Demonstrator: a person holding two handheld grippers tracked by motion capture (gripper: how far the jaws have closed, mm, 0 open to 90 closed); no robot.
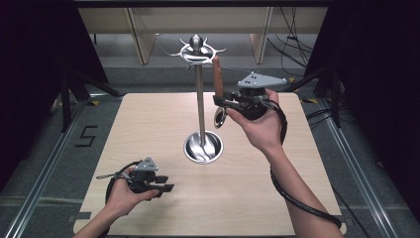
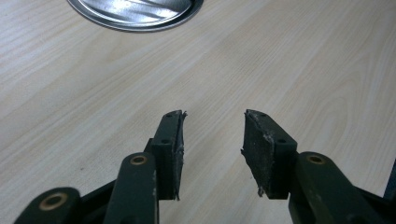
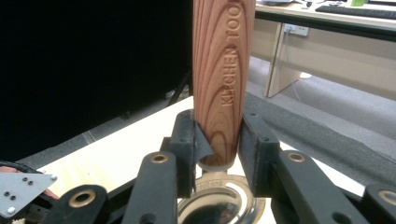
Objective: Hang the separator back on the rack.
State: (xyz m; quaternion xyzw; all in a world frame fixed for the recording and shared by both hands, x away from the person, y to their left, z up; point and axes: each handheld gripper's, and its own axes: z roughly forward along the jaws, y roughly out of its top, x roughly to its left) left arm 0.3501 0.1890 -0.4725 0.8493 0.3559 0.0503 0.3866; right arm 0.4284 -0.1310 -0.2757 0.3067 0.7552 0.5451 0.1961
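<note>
The left gripper (image 1: 166, 184) is held open and empty low over the table (image 1: 148, 124). Beside the stand (image 1: 200, 99), a wooden-handled utensil (image 1: 217, 79) is clamped upright by the right gripper (image 1: 218, 101); rigid, light, probably best gripped low on its handle.

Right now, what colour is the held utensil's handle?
Reddish-brown striped wood grain on the handle, clearest in the right gripper view.

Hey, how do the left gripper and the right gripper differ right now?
The left gripper is low over the table near the person, jaws open with nothing between them. The right gripper is raised beside the metal stand, jaws shut on the wooden handle of a kitchen tool held upright. Both are black, two-jawed and hand-held, each trailing a cable.
</note>
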